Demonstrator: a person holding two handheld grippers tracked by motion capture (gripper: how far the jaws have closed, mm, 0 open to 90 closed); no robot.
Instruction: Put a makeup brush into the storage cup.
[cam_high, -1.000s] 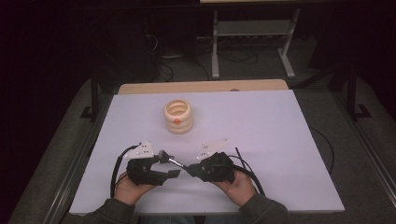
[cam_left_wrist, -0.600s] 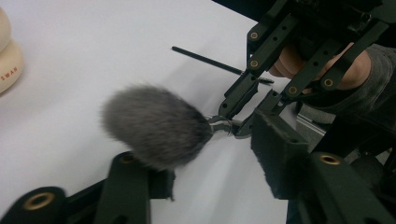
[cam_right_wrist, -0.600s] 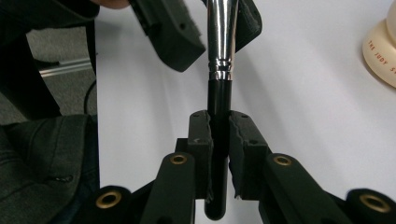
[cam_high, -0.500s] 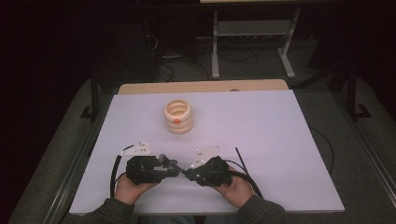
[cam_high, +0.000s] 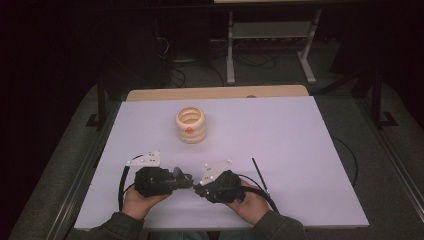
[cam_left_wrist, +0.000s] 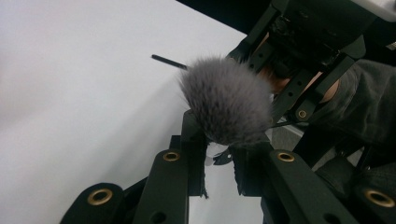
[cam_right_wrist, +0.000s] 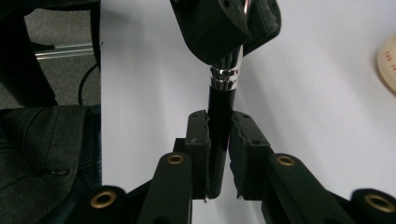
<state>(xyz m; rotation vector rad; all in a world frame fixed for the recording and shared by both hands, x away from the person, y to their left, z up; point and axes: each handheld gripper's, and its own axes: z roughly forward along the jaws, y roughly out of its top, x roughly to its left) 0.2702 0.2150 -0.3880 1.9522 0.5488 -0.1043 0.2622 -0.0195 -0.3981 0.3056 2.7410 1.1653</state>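
From up high we just see both grippers meeting tip to tip near the front edge of the table (cam_high: 300, 130), left gripper (cam_high: 184, 179) and right gripper (cam_high: 199, 189), with the ring stack (cam_high: 190, 125) well behind them. Our right gripper view gets the real detail: its pads are clamped on the brush (cam_right_wrist: 223, 116) handle, with the silver collar going into the other gripper. Our left gripper view shows the fluffy grey bristles above its pads, which have just been closing on the brush.
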